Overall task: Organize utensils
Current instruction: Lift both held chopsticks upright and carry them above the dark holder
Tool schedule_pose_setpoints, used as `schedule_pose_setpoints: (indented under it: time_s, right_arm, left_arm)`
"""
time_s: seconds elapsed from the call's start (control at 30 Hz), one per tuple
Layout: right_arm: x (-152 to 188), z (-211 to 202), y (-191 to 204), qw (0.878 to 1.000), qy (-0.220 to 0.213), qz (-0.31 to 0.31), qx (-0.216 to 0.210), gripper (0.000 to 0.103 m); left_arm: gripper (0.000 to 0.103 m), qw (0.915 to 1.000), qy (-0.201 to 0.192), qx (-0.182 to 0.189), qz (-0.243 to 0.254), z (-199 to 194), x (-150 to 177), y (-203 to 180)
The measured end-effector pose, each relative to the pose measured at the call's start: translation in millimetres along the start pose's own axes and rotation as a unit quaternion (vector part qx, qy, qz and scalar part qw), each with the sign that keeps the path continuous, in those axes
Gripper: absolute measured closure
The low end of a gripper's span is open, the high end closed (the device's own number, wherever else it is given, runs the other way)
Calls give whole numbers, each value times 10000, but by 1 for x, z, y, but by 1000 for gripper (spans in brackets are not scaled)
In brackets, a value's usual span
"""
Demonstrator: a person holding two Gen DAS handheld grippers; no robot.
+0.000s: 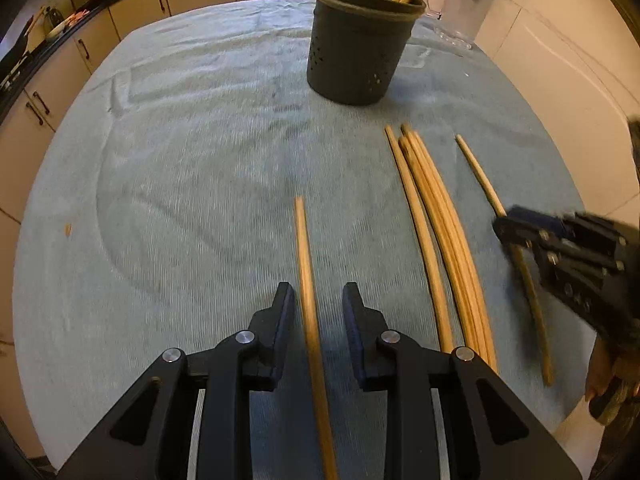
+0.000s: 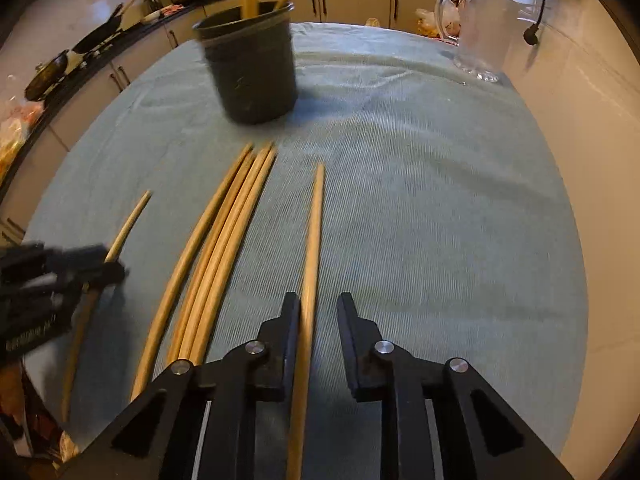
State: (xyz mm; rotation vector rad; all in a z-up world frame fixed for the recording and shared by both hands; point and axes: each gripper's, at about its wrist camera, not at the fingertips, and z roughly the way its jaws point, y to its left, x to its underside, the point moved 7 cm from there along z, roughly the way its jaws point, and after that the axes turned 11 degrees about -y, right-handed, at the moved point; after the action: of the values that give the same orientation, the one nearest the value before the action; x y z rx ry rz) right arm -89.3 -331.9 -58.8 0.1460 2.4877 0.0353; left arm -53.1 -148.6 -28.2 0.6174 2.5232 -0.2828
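Observation:
Wooden chopsticks lie on a pale blue cloth. One chopstick runs between the fingers of my left gripper, with a gap on each side, so the jaws stand open around it. In the right wrist view another chopstick passes through my right gripper. It lies against the left finger, clear of the right one. A bundle of several chopsticks lies between the two grippers. A dark perforated holder stands beyond with chopsticks in it.
A clear glass jug stands at the cloth's far right corner. Kitchen cabinets and a dark counter with pans run behind and to the left. Each gripper shows in the other's view.

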Motion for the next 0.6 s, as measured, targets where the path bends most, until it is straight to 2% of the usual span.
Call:
schedule_pose_setpoints:
  time_s: [0.13,0.4,0.47,0.5,0.6]
  right_arm:
    - [-22,17,-2,9998,129,53,107,83]
    - [-45,32,-2,9988,421,29,257,84]
    - [-47,33,-1,9990,357,-15,260,91]
    - [-47,33,0,9991,304,-44,279,95]
    - [-48,27,-1,9999,-5,128,83,97]
  left_arm:
    - [79,9999,-54,-70,86,7,-12,0]
    - [79,9995,-223,-127,169,11,-17,-3]
    - [84,9992,-309,-201,178,11,-16,-3]
    - [97,9988,-381,-279,121,8,-14,-1]
    - [98,9982,-544,-162,-209,2,-14,3]
